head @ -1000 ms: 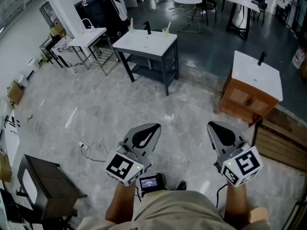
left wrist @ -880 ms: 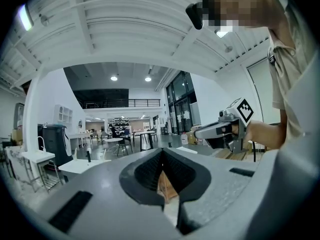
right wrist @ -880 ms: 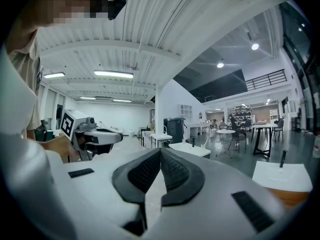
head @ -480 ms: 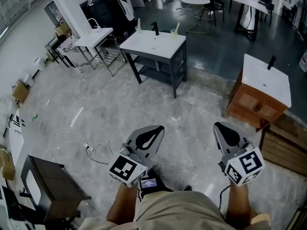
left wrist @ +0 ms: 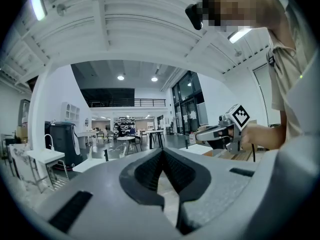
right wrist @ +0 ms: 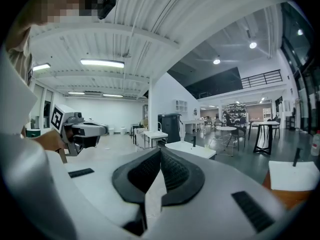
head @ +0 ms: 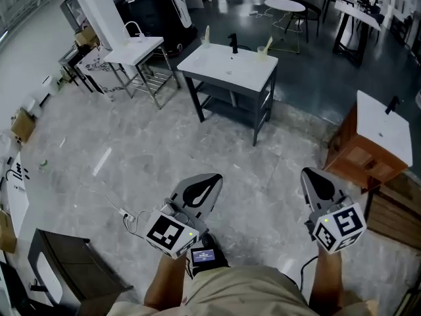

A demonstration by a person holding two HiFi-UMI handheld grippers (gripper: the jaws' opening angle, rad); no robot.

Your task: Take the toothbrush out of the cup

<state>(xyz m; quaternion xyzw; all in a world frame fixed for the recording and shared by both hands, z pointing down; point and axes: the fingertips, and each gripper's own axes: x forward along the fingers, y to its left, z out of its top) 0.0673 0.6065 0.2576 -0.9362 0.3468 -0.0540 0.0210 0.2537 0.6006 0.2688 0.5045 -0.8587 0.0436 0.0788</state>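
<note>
- Since a second ago, the white bench (head: 223, 71) has shifted lower and to the right in the head view, nearer both grippers but well apart from them.
- At 7 o'clock from the bench, the left gripper (head: 209, 180) has its fingers (left wrist: 146, 173) pressed together on nothing.
- At 5 o'clock, the right gripper (head: 310, 176) has its fingers (right wrist: 172, 174) closed and empty too.
- At 3 o'clock from the black faucet (head: 233, 43), the cup (head: 264, 49) stands by the bench's far right corner, with the toothbrush (head: 268, 41) tilted inside it.
- At 9 o'clock from the faucet stands a pale item (head: 206, 37), too small to identify.
</note>
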